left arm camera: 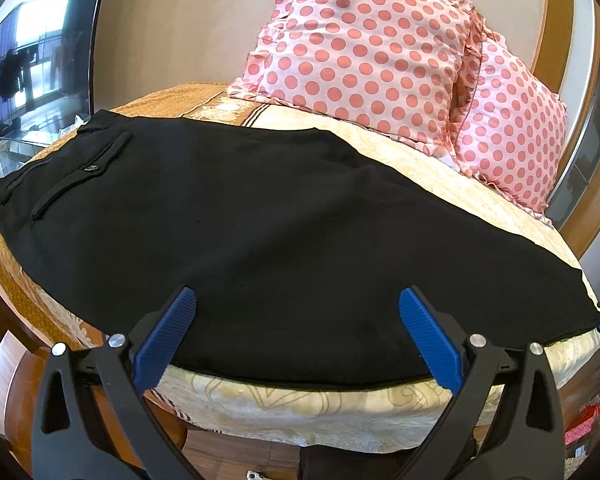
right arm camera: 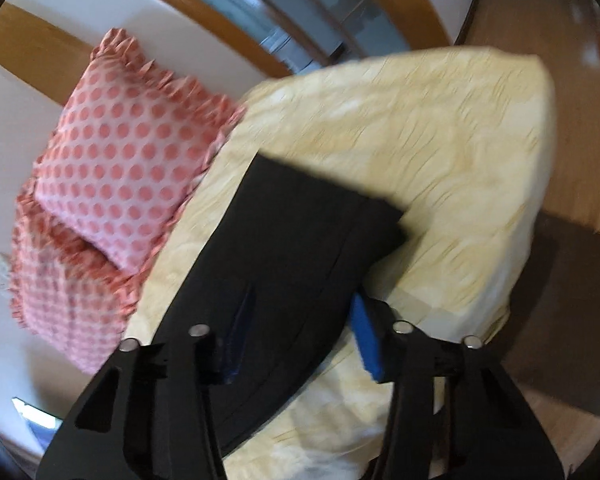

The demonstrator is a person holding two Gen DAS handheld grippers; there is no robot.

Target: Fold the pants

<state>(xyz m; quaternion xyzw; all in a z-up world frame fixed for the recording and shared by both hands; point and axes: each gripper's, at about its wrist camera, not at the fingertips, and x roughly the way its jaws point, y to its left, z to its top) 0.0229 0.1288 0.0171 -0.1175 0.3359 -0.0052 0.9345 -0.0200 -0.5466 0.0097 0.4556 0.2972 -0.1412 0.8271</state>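
Observation:
Black pants (left arm camera: 260, 232) lie flat across the bed (left arm camera: 300, 412), legs stacked, waistband with a buttoned back pocket (left arm camera: 94, 168) at the left. My left gripper (left arm camera: 298, 300) is open above the near long edge of the pants, blue pads apart, holding nothing. In the blurred right wrist view the leg end of the pants (right arm camera: 300, 248) runs away from me on the cream bedspread. My right gripper (right arm camera: 300, 312) is open over the leg, one blue pad (right arm camera: 366, 340) at its right edge, the other over the cloth.
Two pink polka-dot pillows (left arm camera: 364, 48) lean against the wooden headboard (left arm camera: 560, 20) behind the pants. A television (left arm camera: 40, 60) stands at the left. Wooden floor (right arm camera: 540, 8) lies past the bed's corner.

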